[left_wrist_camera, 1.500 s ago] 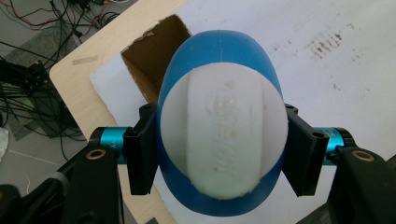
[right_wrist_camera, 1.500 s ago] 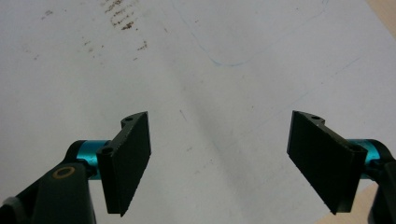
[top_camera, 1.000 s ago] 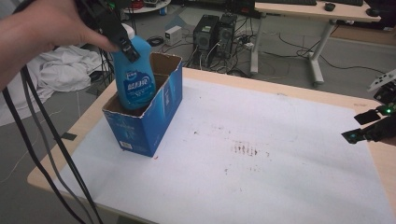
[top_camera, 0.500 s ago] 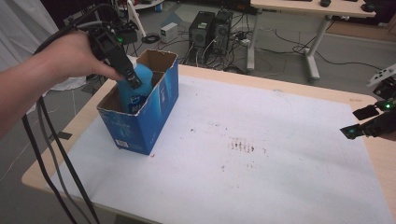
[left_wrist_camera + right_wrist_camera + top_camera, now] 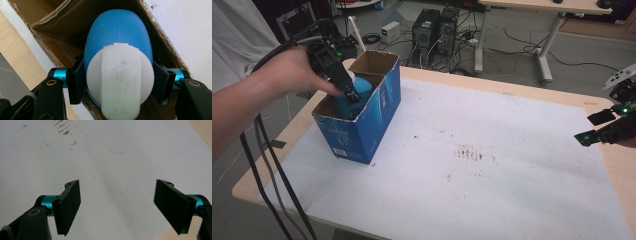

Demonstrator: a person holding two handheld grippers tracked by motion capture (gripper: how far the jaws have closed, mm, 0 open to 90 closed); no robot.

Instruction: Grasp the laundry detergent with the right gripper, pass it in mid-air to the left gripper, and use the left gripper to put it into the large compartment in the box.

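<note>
- Through my left tongs [image 5: 117, 85] I see their jaws pinching a blue bottle [image 5: 118, 40] at the top, one on each side of its white cap [image 5: 120, 85].
- The bottle is rounded and smooth, with a seam down its middle; raised lettering on the cap is too soft for me to read.
- It sits inside the blue cardboard box [image 5: 377, 112], whose walls hide its lower body and label from me.
- The box stands at the left of the tabletop [image 5: 492, 200], flaps open.
- My right tongs [image 5: 117, 207] hang spread and empty above the stained white sheet [image 5: 120, 152]; in the high view they are cut off at the right edge.
</note>
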